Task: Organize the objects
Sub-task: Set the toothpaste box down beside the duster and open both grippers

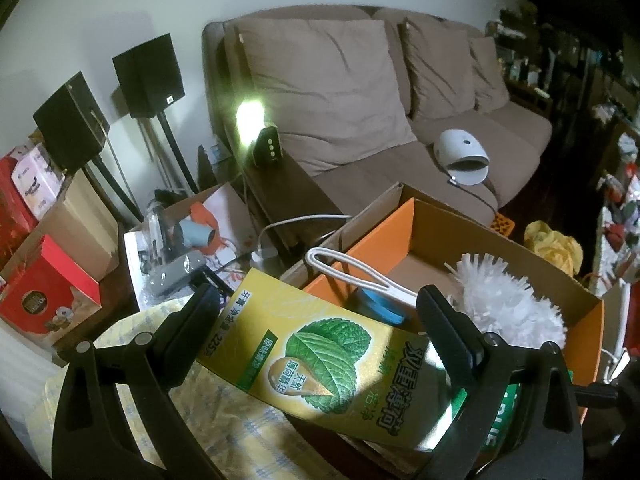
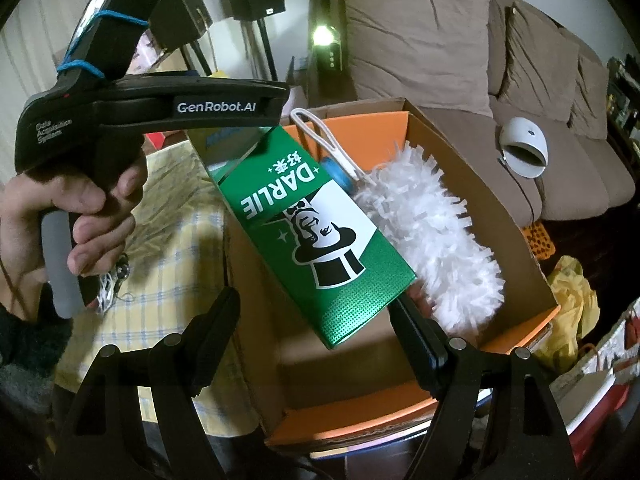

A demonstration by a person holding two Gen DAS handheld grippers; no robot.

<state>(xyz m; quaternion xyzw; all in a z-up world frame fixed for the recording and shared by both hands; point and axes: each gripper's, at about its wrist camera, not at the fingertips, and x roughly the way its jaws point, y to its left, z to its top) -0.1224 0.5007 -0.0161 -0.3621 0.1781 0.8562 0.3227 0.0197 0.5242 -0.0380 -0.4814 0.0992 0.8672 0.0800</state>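
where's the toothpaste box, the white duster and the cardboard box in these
toothpaste box (image 2: 320, 216), right wrist view, on its green printed face
white duster (image 2: 432, 232), right wrist view, on its fluffy head
cardboard box (image 2: 516, 216), right wrist view, on its right inner wall

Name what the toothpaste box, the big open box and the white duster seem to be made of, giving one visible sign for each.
Toothpaste box: probably thin printed card with a glossy finish, since light glares off its faces. Open box: corrugated cardboard, matt brown inside, orange outside. Duster: soft white strips, likely synthetic fibre or fabric; fringed, fluffy edges.
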